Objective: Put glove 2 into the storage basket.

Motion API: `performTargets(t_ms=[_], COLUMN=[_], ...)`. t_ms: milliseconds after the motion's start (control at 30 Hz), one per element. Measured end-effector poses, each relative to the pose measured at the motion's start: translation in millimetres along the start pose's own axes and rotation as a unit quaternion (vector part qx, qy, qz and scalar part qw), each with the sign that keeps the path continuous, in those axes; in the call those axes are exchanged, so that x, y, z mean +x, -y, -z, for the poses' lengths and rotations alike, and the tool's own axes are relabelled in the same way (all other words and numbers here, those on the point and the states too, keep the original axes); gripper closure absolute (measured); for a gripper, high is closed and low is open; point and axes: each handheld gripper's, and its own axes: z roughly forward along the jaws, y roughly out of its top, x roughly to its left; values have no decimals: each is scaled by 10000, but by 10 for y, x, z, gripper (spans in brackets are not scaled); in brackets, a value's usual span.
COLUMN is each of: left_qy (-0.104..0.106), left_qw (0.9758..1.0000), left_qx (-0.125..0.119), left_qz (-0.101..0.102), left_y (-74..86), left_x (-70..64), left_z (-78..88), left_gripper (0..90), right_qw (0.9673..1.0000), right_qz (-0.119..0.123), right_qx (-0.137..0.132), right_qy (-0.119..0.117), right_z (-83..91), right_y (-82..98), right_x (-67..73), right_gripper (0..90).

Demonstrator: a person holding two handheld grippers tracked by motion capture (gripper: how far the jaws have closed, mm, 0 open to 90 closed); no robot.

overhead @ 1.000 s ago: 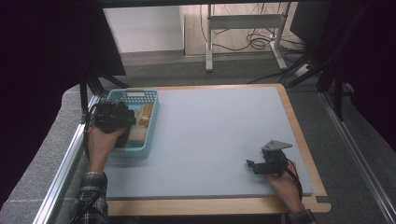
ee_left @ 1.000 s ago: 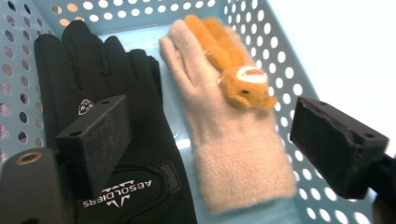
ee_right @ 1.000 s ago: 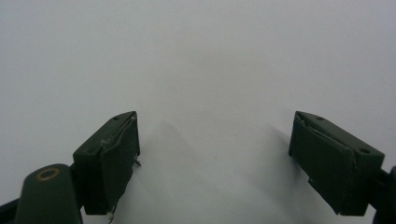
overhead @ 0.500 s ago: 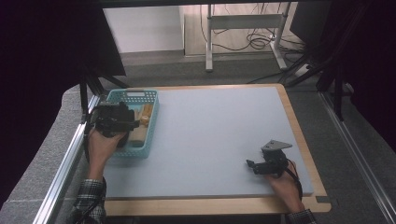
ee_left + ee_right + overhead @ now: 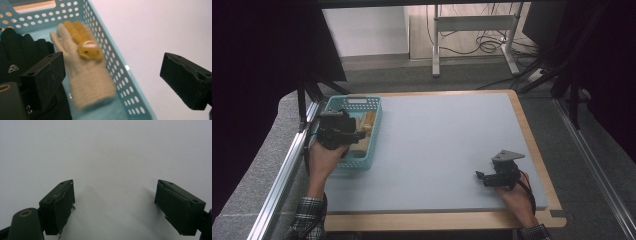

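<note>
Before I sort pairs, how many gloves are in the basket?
2 visible: a beige glove with an orange animal along the basket wall, and a black glove beside it. More may be hidden underneath.

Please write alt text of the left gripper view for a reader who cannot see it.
A cream knitted glove with a small orange animal figure on it lies in a light blue perforated basket, beside a black glove. The left tool has just been opening its jaws; they stand wide apart above the basket, pressing on nothing. Pale table surface lies beyond the basket wall.
</note>
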Motion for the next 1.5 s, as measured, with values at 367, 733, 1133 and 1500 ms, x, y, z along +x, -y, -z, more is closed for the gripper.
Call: performTargets(t_ms=[367,733,1133,1500], left_qy=[75,217,396,579], left_qw=[9993,9977,9942,9918], left_qx=[49,33,62,17], left_qz=[-358,-644,-1000,-1136], left_y=[23,51,83,140], left_x=[-227,-498,-811,-1023], left_z=[-54,-154,-316,-459], left_gripper=[36,11,0,0], right_qw=[10000,10000,10000,10000], right_qz=[0,-2,12,1], right_qx=[1,-1,1,-5], right_qy=[-1,-2,-2,4], right_z=[0,0,0,0], right_y=[0,1,2,1], right_x=[0,0,-1,0], right_gripper=[156,157,157,157])
